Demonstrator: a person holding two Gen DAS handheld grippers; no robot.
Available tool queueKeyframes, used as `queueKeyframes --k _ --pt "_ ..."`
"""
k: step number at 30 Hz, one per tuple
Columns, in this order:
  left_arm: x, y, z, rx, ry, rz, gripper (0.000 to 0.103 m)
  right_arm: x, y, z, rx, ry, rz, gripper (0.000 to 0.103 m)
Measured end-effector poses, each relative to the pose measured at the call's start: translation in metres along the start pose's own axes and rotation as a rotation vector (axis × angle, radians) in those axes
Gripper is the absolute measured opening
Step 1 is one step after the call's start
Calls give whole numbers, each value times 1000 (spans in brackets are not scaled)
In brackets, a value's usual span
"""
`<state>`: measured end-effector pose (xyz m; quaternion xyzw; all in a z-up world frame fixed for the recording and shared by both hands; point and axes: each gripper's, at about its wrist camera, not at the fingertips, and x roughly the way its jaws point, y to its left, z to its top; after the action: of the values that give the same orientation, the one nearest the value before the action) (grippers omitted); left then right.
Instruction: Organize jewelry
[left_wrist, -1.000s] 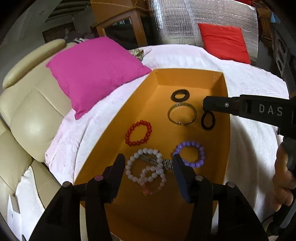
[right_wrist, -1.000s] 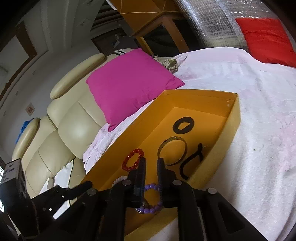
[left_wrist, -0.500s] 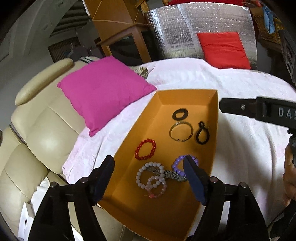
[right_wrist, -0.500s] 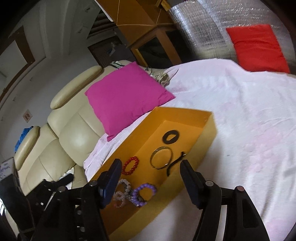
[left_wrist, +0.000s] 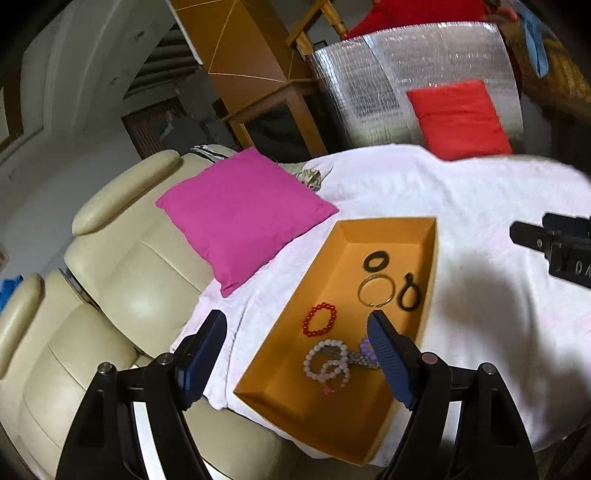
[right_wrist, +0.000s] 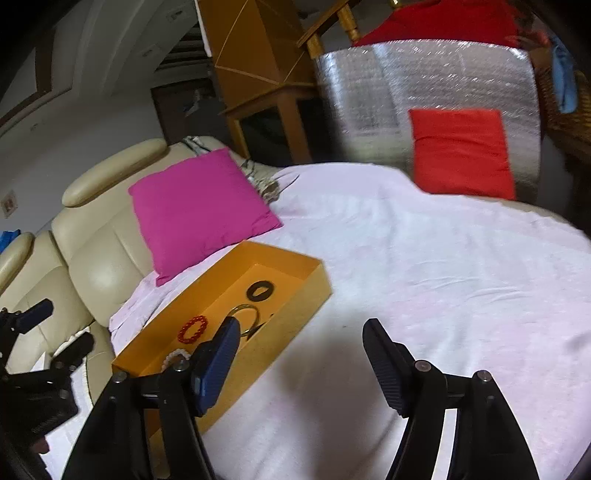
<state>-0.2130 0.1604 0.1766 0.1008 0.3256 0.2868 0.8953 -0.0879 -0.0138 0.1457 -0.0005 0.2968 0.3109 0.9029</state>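
**Both hand-held grippers released above the jewelry tray**

The left hand-held gripper (left_wrist: 295, 354) hangs with its jaws spread wide and nothing between them, raised above the near end of an orange tray (left_wrist: 325, 417). The right hand-held gripper (right_wrist: 299, 354) is likewise released and empty; its left finger (right_wrist: 218, 363) overlaps the tray's long side wall in the right wrist view, while its right finger sits over bare cloth. In the left wrist view the right hand-held gripper shows at 3 o'clock as a black bar, well apart from the tray.

The tray (right_wrist: 295, 314) lies on a white cloth (right_wrist: 424, 277) that covers the surface. All the jewelry is inside it. In the left wrist view, nearest the left hand-held gripper, a white bead bracelet (left_wrist: 325, 356) and a pale pink bead bracelet (left_wrist: 336, 376) overlap, with a metal watch band (left_wrist: 358, 360) lying across them. A purple bead bracelet (left_wrist: 365, 347) sits just to their 3 o'clock, partly hidden behind the gripper's right finger. A red bead bracelet (left_wrist: 320, 319) lies alone toward 12 o'clock from the white one. Farther up the tray are a thin metal bangle (left_wrist: 375, 291), a black looped hair tie (left_wrist: 408, 292) just beside it at 3 o'clock, and a flat black ring (left_wrist: 376, 260) near the far wall.

Outward from the tray, a magenta cushion (left_wrist: 240, 214) rests at 10 o'clock against a cream leather sofa (left_wrist: 122, 273). A red cushion (left_wrist: 458, 118) leans on silver foil-like sheeting (left_wrist: 369, 85) at 1 o'clock, beside wooden furniture (left_wrist: 258, 88).
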Motion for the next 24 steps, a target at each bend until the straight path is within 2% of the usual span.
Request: queueKeyframes --k 2,6,13,20,24 --pt "-13 10 2 -29 -27 9 79 -13 2 0 -16 -6 -35 75" --pt "-34 27 6 -79 -66 22 79 -42 12 -3 -27 0 -40 76" --pt "-64 68 6 -201 -98 61 83 -92 58 -2 -110 29 -64 77" --pt "-79 95 -2 -250 -103 102 87 -125 107 -6 -164 56 -48 79" --pt "-87 103 -5 -252 -118 129 89 -136 123 -10 -147 75 -55 79"
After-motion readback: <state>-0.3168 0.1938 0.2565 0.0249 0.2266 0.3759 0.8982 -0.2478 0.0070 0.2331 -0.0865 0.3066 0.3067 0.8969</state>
